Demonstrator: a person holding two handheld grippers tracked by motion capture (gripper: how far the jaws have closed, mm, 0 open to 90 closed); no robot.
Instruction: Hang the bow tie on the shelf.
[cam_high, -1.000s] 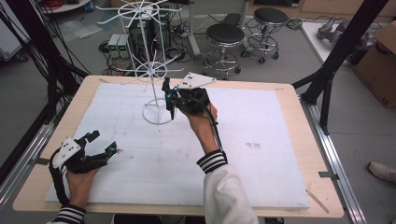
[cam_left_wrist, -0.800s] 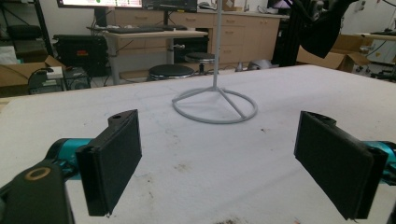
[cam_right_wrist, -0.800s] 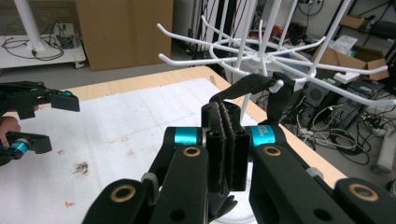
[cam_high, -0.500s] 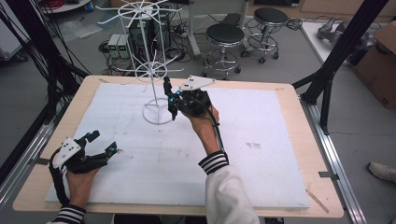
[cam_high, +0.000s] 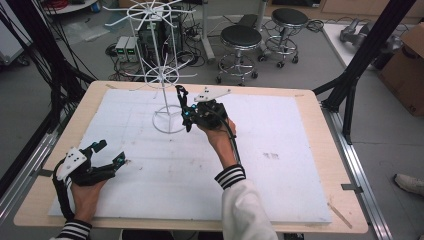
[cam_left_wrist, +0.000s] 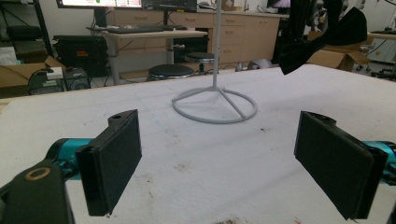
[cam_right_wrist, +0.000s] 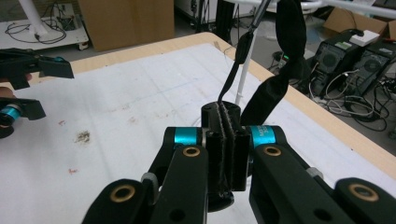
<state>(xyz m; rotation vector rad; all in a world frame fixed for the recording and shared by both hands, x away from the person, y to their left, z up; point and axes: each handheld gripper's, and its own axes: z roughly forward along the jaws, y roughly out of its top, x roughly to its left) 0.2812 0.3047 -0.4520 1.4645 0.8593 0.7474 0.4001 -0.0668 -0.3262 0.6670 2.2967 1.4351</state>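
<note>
A white foam board (cam_high: 280, 165) covers the wooden table (cam_high: 320, 107). At its 11 o'clock stands a white wire rack (cam_high: 162, 75). The right gripper (cam_high: 186, 112) pinches a black strap (cam_right_wrist: 236, 65); the left gripper (cam_high: 107, 152), at 8 o'clock, gapes wide, empty.

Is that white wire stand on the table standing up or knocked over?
Upright. The white wire stand has its ring base flat on the white mat and its pole rising straight.

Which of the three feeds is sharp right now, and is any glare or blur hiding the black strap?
High view: even light, no glare, but the black strap looks tiny. Right gripper view: the right gripper fingers are crisp, the strap sharp and unobscured. Left gripper view: the white wire stand is clear, the near fingers slightly soft.
</note>
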